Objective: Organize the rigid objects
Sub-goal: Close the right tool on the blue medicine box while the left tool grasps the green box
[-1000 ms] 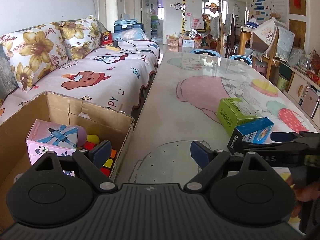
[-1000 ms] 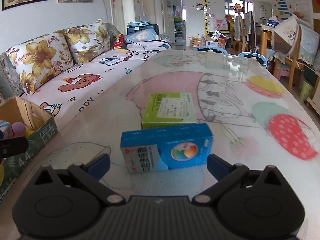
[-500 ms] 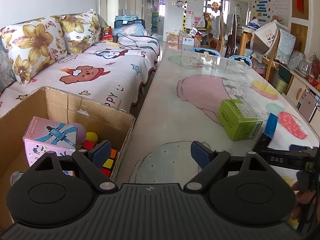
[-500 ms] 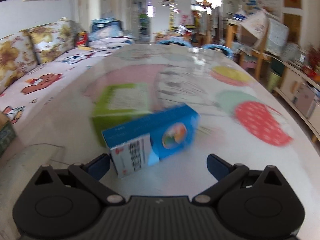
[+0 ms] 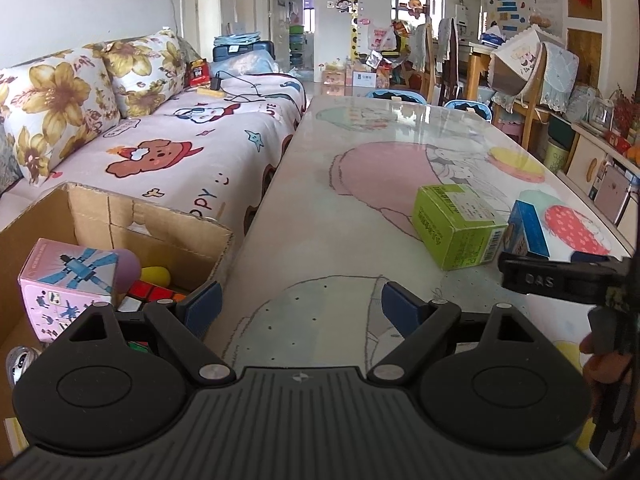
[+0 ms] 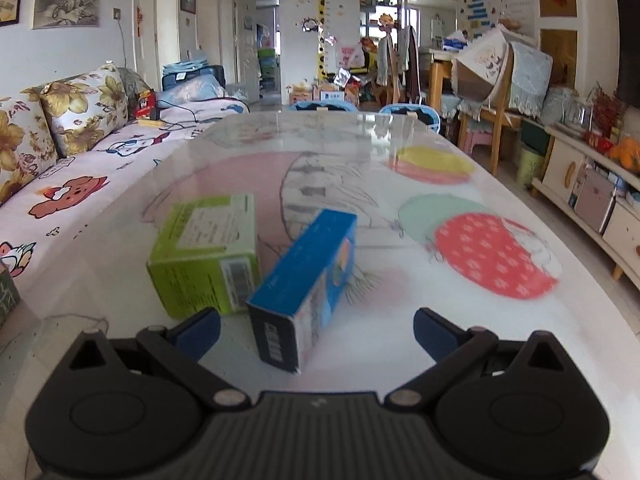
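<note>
Squarely between spread right tongs [image 6: 316, 330], glossy rectangular blue carton [image 6: 306, 286] on glass.

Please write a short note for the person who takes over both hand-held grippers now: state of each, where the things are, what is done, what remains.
Left hand-held gripper: open, empty, beside the cardboard box.
Right hand-held gripper: open, around the near end of the blue box, not closed on it.
Green box lies on the table, just left of the blue box.
Done: pink box, puzzle cube and other toys lie in the cardboard box.
Left: blue box, green box.
</note>
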The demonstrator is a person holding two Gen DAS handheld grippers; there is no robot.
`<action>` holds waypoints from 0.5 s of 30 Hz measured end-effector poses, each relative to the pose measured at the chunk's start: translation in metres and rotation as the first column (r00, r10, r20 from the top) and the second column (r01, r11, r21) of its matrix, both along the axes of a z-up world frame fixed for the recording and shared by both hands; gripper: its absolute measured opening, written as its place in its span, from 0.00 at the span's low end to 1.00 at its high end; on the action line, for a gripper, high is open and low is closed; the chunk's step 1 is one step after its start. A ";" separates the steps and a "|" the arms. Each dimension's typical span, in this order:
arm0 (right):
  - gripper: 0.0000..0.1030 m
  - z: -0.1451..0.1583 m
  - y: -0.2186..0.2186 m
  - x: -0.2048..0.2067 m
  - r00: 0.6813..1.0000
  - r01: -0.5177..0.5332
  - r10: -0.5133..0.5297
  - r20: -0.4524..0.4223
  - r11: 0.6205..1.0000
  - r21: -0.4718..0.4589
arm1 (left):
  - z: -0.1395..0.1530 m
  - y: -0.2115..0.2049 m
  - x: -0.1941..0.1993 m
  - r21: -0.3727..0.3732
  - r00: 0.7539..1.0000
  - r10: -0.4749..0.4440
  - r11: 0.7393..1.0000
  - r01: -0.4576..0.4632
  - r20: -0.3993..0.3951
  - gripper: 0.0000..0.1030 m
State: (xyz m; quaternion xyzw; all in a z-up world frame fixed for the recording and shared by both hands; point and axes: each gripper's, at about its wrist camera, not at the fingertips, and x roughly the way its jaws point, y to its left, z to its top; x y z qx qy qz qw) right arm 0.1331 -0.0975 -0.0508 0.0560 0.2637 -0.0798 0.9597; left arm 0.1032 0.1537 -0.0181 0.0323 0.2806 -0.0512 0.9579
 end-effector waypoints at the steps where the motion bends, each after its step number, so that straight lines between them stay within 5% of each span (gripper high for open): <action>1: 0.94 0.000 0.001 0.004 1.000 -0.002 0.002 -0.002 1.000 0.000 | -0.001 -0.001 0.000 0.002 1.000 -0.001 1.000 0.001 0.003 1.00; 9: 0.47 0.001 -0.013 0.006 1.000 -0.015 0.015 -0.004 0.999 0.037 | -0.004 -0.005 0.002 0.004 1.000 -0.026 1.000 0.026 0.011 1.00; 15: 0.28 -0.001 -0.035 -0.006 0.999 -0.035 0.035 -0.007 0.998 0.055 | -0.003 -0.004 0.004 -0.003 0.997 -0.069 0.998 0.069 0.016 1.00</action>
